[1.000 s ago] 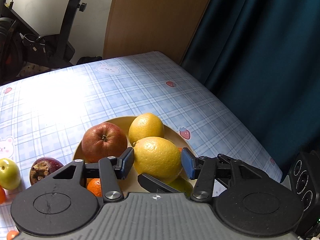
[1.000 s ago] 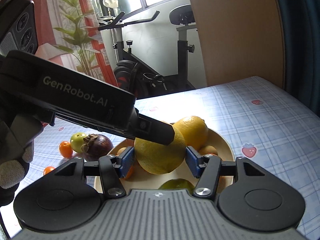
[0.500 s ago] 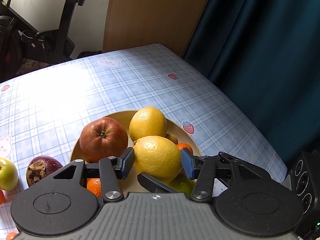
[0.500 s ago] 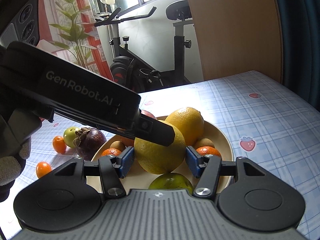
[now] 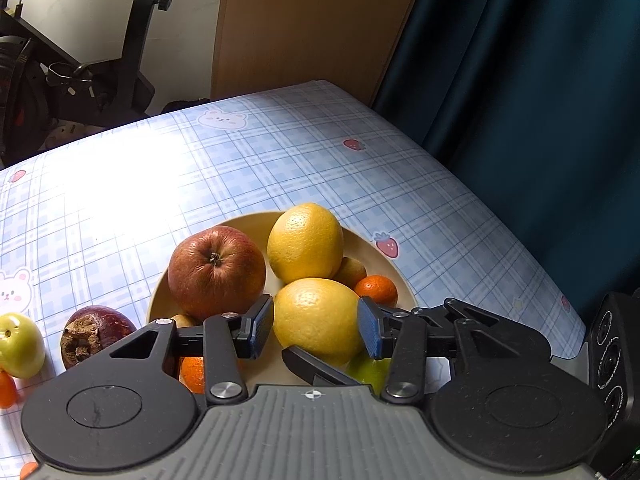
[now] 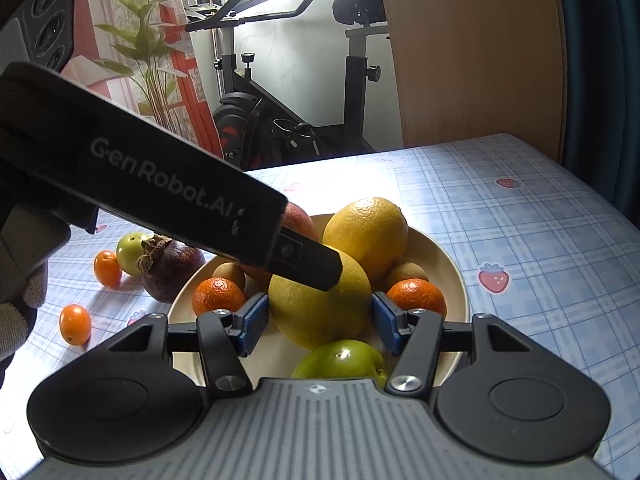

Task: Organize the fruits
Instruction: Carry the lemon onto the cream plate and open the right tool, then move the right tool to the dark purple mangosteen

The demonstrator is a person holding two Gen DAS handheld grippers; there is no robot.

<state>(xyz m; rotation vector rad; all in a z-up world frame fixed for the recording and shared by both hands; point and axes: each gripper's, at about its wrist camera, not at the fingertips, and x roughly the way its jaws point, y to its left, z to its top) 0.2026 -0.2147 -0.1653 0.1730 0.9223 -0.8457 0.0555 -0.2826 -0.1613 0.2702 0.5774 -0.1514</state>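
Left wrist view: lemon (image 5: 318, 320) lies on the plate (image 5: 244, 224) dead ahead, between the closing jaws of the left gripper (image 5: 316, 326), pads nearly touching its sides.

Right wrist view: right gripper (image 6: 318, 322) brackets that lemon (image 6: 320, 312) too, jaws apart with slim gaps; left finger rests on top.

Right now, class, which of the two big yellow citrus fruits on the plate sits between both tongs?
The nearer yellow fruit, at the plate's front, above the green apple. The other yellow fruit lies farther back beside the red apple.
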